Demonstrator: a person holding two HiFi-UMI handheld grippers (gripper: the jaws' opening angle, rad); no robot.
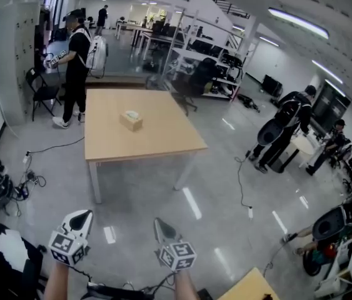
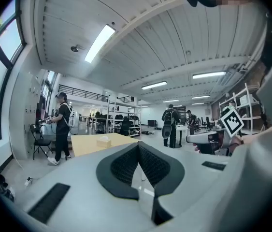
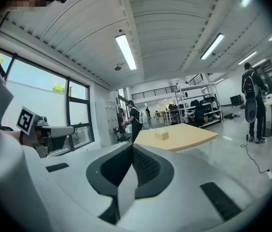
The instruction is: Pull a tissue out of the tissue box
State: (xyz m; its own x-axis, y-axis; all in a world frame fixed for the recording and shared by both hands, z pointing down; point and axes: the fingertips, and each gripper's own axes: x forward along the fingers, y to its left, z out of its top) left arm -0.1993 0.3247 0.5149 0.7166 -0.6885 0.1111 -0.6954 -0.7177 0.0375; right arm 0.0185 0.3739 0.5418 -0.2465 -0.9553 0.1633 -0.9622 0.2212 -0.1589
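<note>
Nothing is done yet. My left tongs (image 1: 80, 220) and right tongs (image 1: 161, 227) are both clenched, empty, well apart from the surface (image 1: 163, 139). The box (image 1: 131, 119) sits mid-surface, untouched. 1 person (image 1: 75, 61) stands at the surface's far corner; I judge my approach unblocked.

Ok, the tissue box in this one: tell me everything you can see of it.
The tissue box is a small, light tan rectangular box, cardboard by the look, lying flat near the middle of the wooden table. A pale patch on top may be a tissue at its opening; too small to tell. Only the table touches it.
</note>
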